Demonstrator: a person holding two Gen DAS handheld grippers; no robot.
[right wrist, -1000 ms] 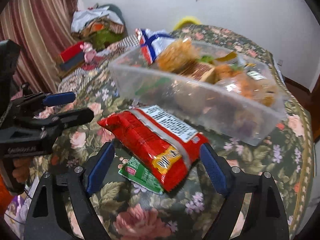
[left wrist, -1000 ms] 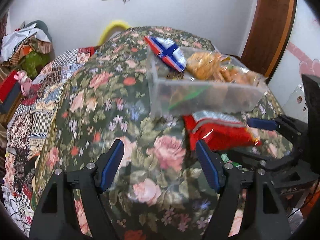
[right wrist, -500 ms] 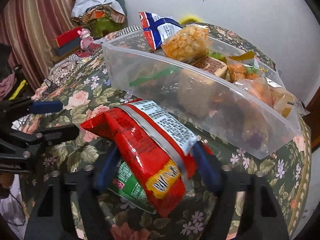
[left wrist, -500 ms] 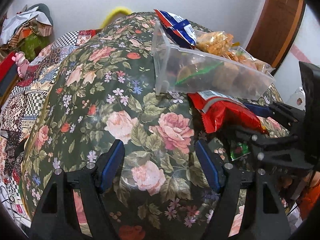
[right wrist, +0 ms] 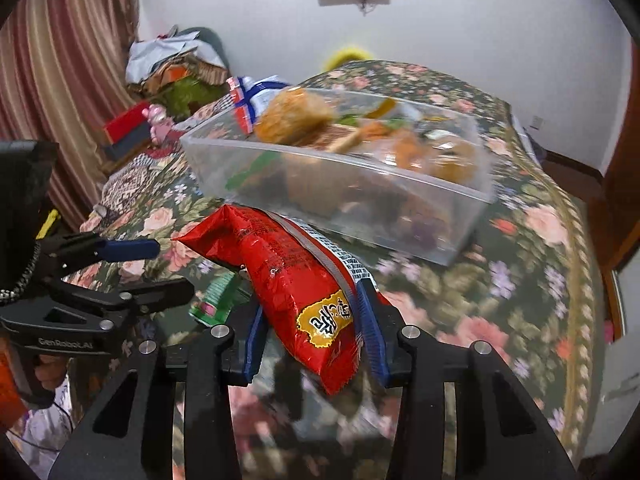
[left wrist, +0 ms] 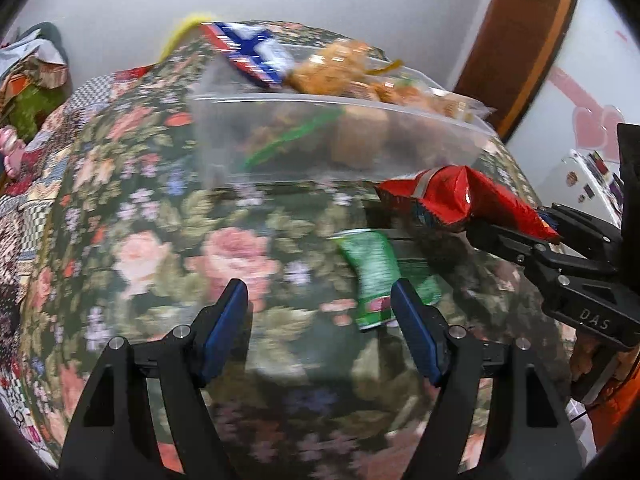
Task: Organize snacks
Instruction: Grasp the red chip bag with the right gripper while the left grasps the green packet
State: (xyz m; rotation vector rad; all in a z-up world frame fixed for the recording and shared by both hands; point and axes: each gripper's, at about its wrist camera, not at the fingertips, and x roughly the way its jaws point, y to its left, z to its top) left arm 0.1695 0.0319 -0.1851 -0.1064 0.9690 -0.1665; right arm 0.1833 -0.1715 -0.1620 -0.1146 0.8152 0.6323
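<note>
A red snack bag (right wrist: pixel 288 280) is pinched between the blue pads of my right gripper (right wrist: pixel 314 336), whose jaws are still closing; the bag is lifted off the cloth. From the left wrist view the same red bag (left wrist: pixel 452 196) hangs at the right. A green packet (left wrist: pixel 376 276) lies flat on the floral cloth, and the green packet (right wrist: pixel 216 296) peeks out under the red bag. My left gripper (left wrist: pixel 320 328) stands open just short of the green packet, nothing between its fingers. The clear plastic bin (right wrist: pixel 472 196), also the bin (left wrist: pixel 216 136), holds several snack bags.
The floral-covered table (left wrist: pixel 160 240) drops away at the left toward a patterned bed with piled clothes (right wrist: pixel 176 64). A wooden door (left wrist: pixel 524 40) stands at the far right. A blue-and-red bag (left wrist: pixel 252 52) sticks out of the bin's left end.
My right gripper closed on the red bag and raised it, uncovering the green packet. The left gripper shifted right toward that packet, still open.
</note>
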